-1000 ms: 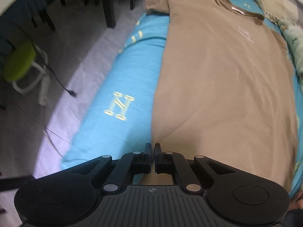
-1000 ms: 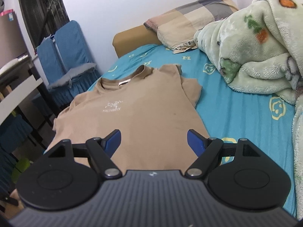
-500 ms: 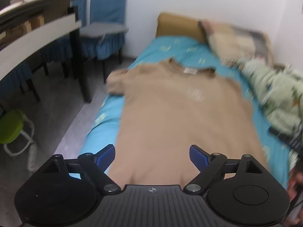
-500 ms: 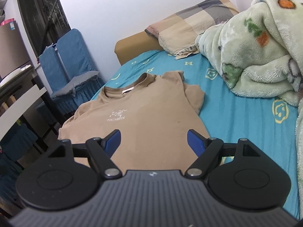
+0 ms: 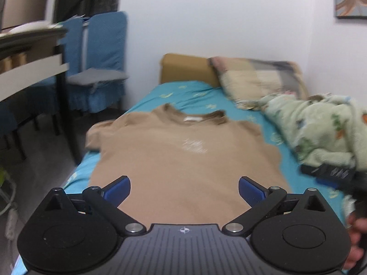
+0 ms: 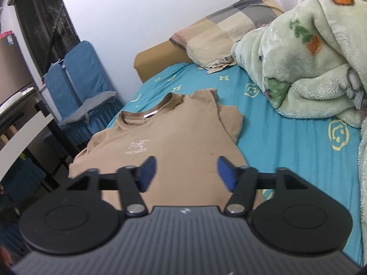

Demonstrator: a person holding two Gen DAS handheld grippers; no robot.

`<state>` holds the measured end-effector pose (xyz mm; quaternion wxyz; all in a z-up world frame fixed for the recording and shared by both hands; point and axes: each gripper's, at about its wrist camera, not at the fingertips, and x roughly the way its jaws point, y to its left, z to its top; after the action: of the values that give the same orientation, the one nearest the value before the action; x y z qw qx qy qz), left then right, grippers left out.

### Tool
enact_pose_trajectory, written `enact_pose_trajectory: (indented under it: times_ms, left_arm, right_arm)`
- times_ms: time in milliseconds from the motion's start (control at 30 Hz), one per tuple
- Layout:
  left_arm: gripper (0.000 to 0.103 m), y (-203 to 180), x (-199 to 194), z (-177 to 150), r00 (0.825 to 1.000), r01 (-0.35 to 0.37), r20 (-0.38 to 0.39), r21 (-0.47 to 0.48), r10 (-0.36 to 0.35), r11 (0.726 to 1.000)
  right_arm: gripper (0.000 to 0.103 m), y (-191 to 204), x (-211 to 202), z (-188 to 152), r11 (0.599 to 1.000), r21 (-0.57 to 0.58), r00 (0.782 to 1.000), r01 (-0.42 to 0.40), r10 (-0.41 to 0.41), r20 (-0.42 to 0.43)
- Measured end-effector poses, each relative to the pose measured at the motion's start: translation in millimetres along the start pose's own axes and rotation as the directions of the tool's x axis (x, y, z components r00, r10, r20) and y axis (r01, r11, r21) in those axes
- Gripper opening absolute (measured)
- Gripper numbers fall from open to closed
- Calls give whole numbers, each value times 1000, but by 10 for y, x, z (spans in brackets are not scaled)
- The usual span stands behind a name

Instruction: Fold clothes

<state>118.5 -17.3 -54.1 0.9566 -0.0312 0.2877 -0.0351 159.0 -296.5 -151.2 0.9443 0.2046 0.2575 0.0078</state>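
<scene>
"H" letters [image 6: 223, 78] legible on bed sheet [image 6: 286, 142] beyond t-shirt [image 6: 174, 142] collar; shirt's chest print unreadable.

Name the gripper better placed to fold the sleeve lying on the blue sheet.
Right, probably. The right gripper hovers open nearer that sleeve; the left gripper, also open, sits nearer the opposite sleeve.

L hand-held gripper [image 5: 184, 191] w/ blue pads spread wide, nothing between, above hem end of tan T-shirt [image 5: 183, 160]. Shirt lies flat, face up on bed w/ turquoise sheet [image 5: 190, 91], collar toward far wall. Patchwork pillow [image 5: 257, 78] at head; green fleece blanket [image 5: 321, 126] bunched at R. Blue-covered chairs [image 5: 103, 64] and table [image 5: 29, 64] at L. View blurry.
</scene>
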Motion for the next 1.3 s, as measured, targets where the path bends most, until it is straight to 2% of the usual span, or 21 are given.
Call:
enact_pose_trajectory:
  times_ms: [133, 200, 300, 433, 567, 667, 767, 867, 1000, 1067, 1133, 1167, 1200, 1300]
  left_arm:
    - [102, 178, 77, -109, 999, -17, -40, -50, 15, 999]
    - [102, 266, 116, -163, 998, -26, -61, -75, 22, 997]
    - [102, 332, 151, -217, 996, -38, -80, -96, 30, 995]
    - [102, 318, 181, -262, 995, -19, -103, -139, 4, 990]
    - [102, 284, 201, -311, 994, -11, -108, -162, -7, 987]
    - [102, 262, 250, -344, 994, -10, -108, -151, -6, 989]
    - [102, 268, 333, -369, 993, 5, -117, -162, -24, 987]
    - [102, 299, 447, -373, 990, 19, -130, -199, -46, 980]
    - [101, 307, 592, -410, 984, 72, -145, -231, -107, 970]
    - [101, 313, 636, -422, 979, 110, -142, -245, -148, 963]
    - [101, 306, 670, -422, 976, 131, -138, -249, -169, 960]
    - [101, 299, 682, -420, 976, 136, -134, -247, -173, 959]
    - [101, 294, 692, -418, 976, 141, -130, -244, -177, 959]
    - [96, 295, 689, -412, 975, 153, -119, -250, -188, 956]
  right_arm:
    - [62, -70, 113, 28, 998, 49, 999, -31, 31, 9]
    - [88, -118, 165, 45, 997, 76, 999, -33, 31, 26]
    - [88, -192, 247, 65, 994, 105, 998, -19, 14, 56]
    - [88, -393, 459, 114, 993, 119, 997, 6, -15, 75]
    - [88, -811, 747, 169, 962, 274, 996, -16, -8, 86]
    - [65, -1132, 989, 181, 918, 393, 996, -41, 9, 83]
    - [65, -1359, 1252, 183, 868, 492, 997, -68, 39, 69]
    - [65, -1463, 1515, 213, 838, 535, 994, -107, 77, 78]
    - [65, -1468, 1901, 293, 848, 514, 991, -131, 121, 53]
    - [64, -1395, 2045, 331, 880, 457, 991, -134, 131, 37]
    - [46, -1315, 2162, 357, 906, 403, 991, -128, 128, 27]
    - [21, -1273, 2193, 352, 914, 390, 994, -110, 111, 21]
    - [11, -1197, 2197, 358, 930, 357, 996, -90, 88, 23]
    - [10, -826, 2103, 436, 985, 151, 993, -84, 70, 99]
